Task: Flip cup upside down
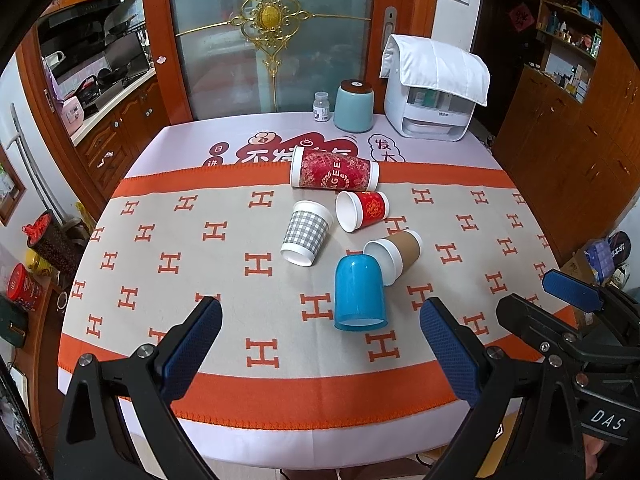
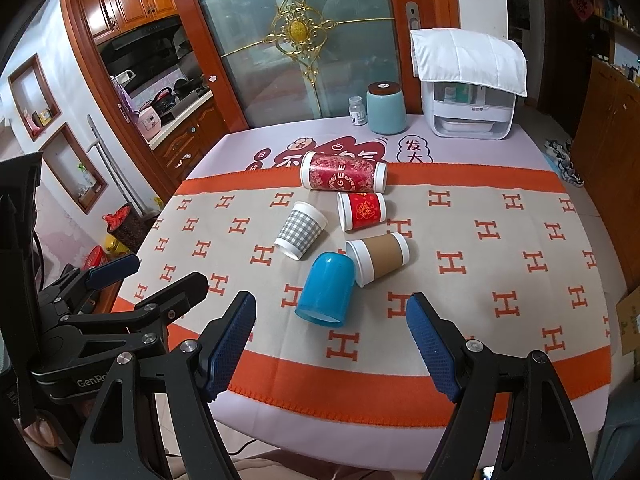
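Left wrist view: the blue cup (image 1: 360, 294) is seen mouth-down on the tablecloth (image 1: 160, 248), smooth, glossy and round-topped, touching a brown cup (image 1: 396, 254) lying behind it. Both the left gripper (image 1: 320, 344) and right gripper (image 2: 331, 344) are held spread, gripping nothing.

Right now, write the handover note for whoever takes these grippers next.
Left gripper: open, holds nothing, hangs over the near edge of the table.
Right gripper: open, holds nothing, beside the left one.
Blue cup: mouth down on the cloth, nearest both grippers, apparently already flipped. It stands right against the brown cup; contact cannot be told.
Lying on their sides: brown cup, checked cup, small red cup, tall red cup.
Left: the four lying cups, if they are to be turned too.
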`<state>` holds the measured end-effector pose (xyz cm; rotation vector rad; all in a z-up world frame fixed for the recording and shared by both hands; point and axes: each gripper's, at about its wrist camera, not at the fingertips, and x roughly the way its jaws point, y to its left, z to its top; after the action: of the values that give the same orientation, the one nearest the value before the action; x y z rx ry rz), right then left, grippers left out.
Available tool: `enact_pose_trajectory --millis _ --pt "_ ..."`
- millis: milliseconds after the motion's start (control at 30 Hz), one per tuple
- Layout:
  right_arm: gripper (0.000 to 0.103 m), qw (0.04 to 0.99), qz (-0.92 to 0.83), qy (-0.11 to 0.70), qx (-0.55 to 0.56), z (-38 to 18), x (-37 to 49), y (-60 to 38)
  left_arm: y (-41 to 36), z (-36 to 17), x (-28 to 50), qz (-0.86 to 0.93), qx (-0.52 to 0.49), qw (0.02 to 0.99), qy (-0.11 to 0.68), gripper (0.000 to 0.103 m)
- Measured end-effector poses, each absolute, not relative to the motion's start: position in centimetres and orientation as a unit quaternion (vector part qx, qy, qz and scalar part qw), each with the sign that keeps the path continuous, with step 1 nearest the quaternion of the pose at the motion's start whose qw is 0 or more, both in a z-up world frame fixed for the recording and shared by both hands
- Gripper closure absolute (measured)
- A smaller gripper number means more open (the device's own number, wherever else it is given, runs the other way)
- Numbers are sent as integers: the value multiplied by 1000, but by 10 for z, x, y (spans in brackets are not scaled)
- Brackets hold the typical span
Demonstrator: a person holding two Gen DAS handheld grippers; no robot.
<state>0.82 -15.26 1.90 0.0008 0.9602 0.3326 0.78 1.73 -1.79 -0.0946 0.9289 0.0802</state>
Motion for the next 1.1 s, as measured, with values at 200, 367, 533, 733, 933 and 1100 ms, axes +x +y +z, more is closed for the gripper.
enact_pose_trajectory --millis 200,367,533,733,933,1100 --pt "24 869 158 468 3 16 12 -145 18 -22 19 38 -43 887 459 5" --pt "24 864 156 479 9 11 21 -144 16 -31 36 32 -41 880 472 5" --pt "24 864 145 483 9 4 36 -148 14 -42 57 24 -42 874 484 5" --pt "24 855 115 505 16 -18 76 -157 17 -65 94 10 -54 855 515 5" --pt "24 828 104 549 45 -57 117 -171 21 -105 132 -28 -75 818 570 5" --pt "24 806 99 578 79 -96 141 -180 18 -143 155 -44 -87 787 610 5"
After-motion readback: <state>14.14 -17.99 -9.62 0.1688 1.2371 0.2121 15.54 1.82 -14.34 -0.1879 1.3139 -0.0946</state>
